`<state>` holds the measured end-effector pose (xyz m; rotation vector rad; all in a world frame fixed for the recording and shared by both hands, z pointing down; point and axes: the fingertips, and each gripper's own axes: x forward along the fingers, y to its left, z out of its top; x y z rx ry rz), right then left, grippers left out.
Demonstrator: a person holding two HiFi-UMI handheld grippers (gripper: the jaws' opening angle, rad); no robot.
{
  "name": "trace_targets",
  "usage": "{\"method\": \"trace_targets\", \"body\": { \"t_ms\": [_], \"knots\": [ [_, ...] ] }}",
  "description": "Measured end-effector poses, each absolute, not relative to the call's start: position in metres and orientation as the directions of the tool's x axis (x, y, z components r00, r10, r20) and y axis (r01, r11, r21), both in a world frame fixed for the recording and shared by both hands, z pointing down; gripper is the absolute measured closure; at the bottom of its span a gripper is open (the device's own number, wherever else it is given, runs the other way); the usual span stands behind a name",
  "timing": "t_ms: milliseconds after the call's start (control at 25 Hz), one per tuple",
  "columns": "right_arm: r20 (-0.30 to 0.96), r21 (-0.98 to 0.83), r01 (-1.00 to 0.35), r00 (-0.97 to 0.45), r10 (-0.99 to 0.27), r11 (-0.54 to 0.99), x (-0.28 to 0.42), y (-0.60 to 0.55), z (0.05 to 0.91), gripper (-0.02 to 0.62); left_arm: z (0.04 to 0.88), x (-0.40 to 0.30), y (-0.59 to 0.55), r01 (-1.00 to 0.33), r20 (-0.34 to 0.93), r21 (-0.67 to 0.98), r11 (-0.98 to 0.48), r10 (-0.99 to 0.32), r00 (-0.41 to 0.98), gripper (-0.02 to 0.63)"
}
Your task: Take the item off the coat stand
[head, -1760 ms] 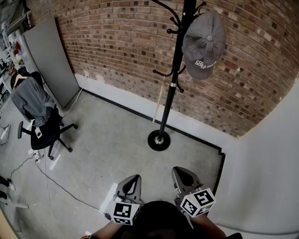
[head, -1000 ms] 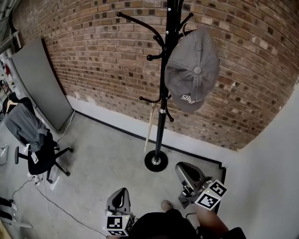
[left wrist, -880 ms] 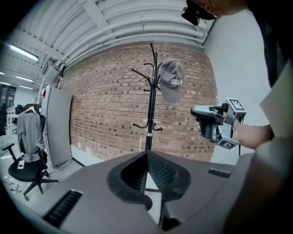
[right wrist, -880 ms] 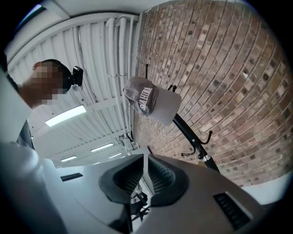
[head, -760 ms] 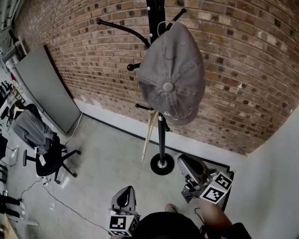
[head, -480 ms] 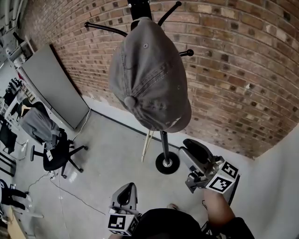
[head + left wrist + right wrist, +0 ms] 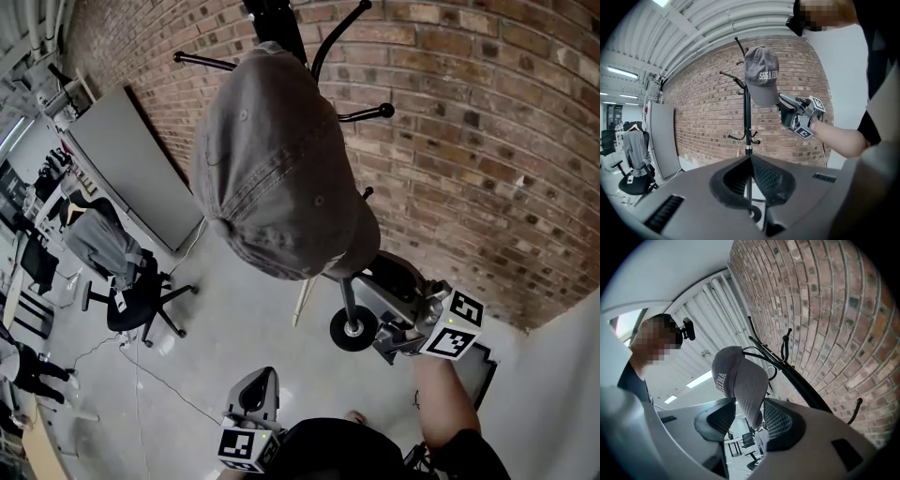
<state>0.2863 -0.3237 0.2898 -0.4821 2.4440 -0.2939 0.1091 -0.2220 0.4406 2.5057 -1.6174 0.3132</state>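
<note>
A grey cap [image 7: 272, 169] hangs on a hook of the black coat stand [image 7: 281, 23], crown toward me in the head view. My right gripper [image 7: 367, 277] is raised to the cap's lower edge. In the right gripper view the cap's brim [image 7: 749, 399] hangs down between the jaws, which are opening, and the pads [image 7: 780, 420] do not press on it. My left gripper [image 7: 262, 377] stays low near my body, its jaws together and holding nothing. The left gripper view shows the cap [image 7: 761, 77], the stand's pole [image 7: 746, 122] and the right gripper [image 7: 794, 112] from a distance.
A brick wall [image 7: 450, 141] runs right behind the stand, and a white wall [image 7: 572, 394] closes the corner at the right. The stand's round base [image 7: 354, 330] sits on the concrete floor. A grey panel [image 7: 141, 169] leans at the left, near an office chair with a jacket [image 7: 117, 272].
The view has closed in on the cap, which now fills the upper middle. My right gripper has risen to the cap's brim and its jaws have spread. The left gripper has stayed low.
</note>
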Motion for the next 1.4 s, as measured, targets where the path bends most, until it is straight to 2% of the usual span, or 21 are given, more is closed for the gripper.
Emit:
{"method": "trace_targets", "body": {
  "t_ms": [160,520,880,920,960,1040,1400],
  "knots": [
    [-0.556,-0.294,-0.189,-0.763,-0.328,0.937,0.276,-0.328,0.287,0.430,0.444,0.108,-0.219,-0.919,0.265,0.007,-0.395,-0.885,0.382,0.565],
    [-0.606,-0.297,-0.112,-0.745,-0.278,0.948,0.277,-0.347,0.290,0.431,0.455,0.095,-0.213,-0.940,0.290,0.020,-0.342,-0.897,0.333,0.565],
    [-0.642,-0.104,-0.048,-0.759,-0.104,0.993,0.280,-0.318,0.251,0.433,0.455,0.097,-0.213,-0.947,0.300,0.004,-0.321,-0.903,0.308,0.565],
    [-0.645,-0.088,-0.040,-0.759,-0.087,0.995,0.278,-0.314,0.249,0.461,0.456,0.096,-0.213,-0.948,0.309,0.002,-0.318,-0.902,0.303,0.565],
    [-0.648,-0.073,-0.032,-0.758,-0.072,0.997,0.276,-0.310,0.247,0.521,0.457,0.094,-0.213,-0.950,0.317,0.000,-0.314,-0.901,0.297,0.565],
    [-0.653,-0.042,-0.014,-0.756,-0.038,0.999,0.269,-0.299,0.241,0.561,0.458,0.089,-0.213,-0.953,0.328,-0.001,-0.304,-0.900,0.287,0.565],
    [-0.698,0.070,0.037,-0.712,0.076,0.997,0.263,-0.256,0.169,0.565,0.441,0.079,-0.189,-0.971,0.324,-0.002,-0.240,-0.919,0.226,0.565]
  ]
}}
